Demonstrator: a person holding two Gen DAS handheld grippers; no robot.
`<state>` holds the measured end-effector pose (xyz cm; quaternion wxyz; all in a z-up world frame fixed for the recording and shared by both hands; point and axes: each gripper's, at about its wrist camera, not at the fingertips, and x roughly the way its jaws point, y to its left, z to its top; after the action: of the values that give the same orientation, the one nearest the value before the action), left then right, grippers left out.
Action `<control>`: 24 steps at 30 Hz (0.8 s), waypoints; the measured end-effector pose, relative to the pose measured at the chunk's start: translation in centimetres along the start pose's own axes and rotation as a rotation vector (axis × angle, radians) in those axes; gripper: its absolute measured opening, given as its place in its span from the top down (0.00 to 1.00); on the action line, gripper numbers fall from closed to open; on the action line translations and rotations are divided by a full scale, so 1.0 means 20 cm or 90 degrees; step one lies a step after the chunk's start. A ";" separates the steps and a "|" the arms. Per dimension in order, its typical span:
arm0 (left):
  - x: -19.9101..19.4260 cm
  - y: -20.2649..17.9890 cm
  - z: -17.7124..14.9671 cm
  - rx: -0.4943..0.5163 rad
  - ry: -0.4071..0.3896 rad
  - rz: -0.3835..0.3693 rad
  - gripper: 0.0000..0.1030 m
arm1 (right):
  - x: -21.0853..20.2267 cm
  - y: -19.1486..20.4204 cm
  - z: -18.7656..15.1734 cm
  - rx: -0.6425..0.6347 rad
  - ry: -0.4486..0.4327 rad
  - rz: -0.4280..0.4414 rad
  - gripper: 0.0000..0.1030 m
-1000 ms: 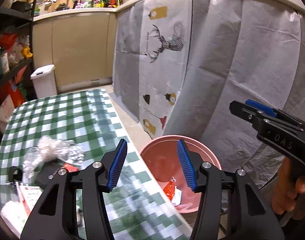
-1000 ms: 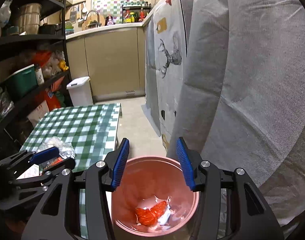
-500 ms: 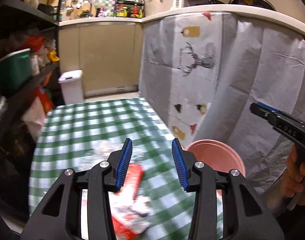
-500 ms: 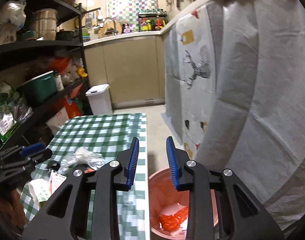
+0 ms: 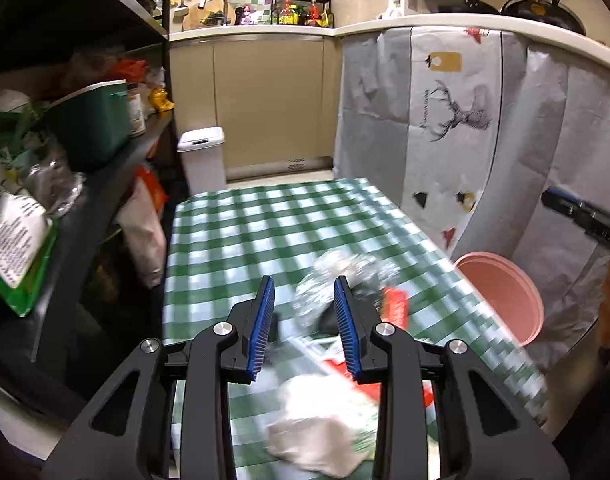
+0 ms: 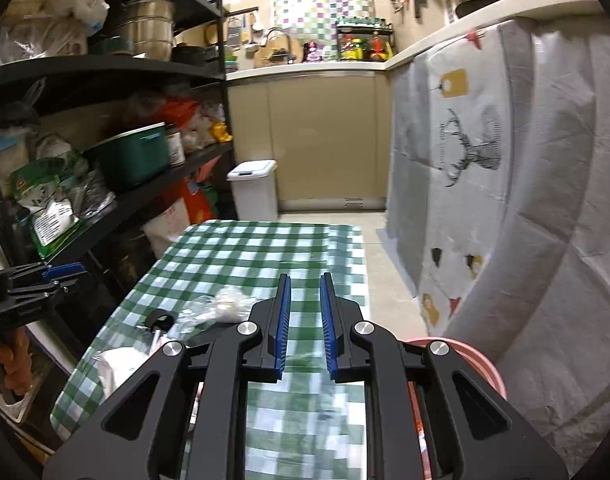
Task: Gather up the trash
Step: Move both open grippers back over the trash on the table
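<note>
Trash lies on the green checked table [image 5: 265, 232]: a crumpled clear plastic bag [image 5: 345, 276], a red wrapper [image 5: 397, 306], a white crumpled paper [image 5: 313, 436] and a small black piece [image 6: 159, 318]. My left gripper [image 5: 305, 328] is open and empty, just above the pile's left side. My right gripper [image 6: 305, 320] is partly open and empty, over the table's right part, right of the plastic bag [image 6: 217, 308]. The pink bin [image 5: 501, 292] stands on the floor right of the table; its rim [image 6: 477, 364] shows beside my right gripper.
A black shelf rack [image 6: 105, 80] packed with pots and bags runs along the left. A white lidded bin [image 5: 203, 156] stands beyond the table. A grey cloth-covered counter [image 5: 465, 120] lines the right. Bare floor [image 6: 381, 256] lies between table and counter.
Both grippers swung left, from over the pink bin to over the table. The right jaws narrowed. The left jaws narrowed too and now sit over the trash pile.
</note>
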<state>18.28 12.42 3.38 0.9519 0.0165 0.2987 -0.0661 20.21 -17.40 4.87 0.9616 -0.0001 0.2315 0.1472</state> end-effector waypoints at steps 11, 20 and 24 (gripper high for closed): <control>0.08 0.17 -0.15 -0.009 0.048 -0.008 0.70 | 0.11 0.26 -0.02 -0.048 0.016 0.065 0.85; 0.11 0.23 -0.17 -0.031 0.038 -0.013 0.70 | 0.22 0.36 -0.05 -0.061 0.034 0.085 0.84; 0.15 0.22 -0.15 -0.025 0.044 -0.013 0.70 | 0.33 0.41 -0.06 -0.078 0.052 0.087 0.84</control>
<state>19.66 16.65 -0.87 0.9405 -0.0033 0.3326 -0.0695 22.94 -7.80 1.34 0.9372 -0.0488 0.2608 0.2265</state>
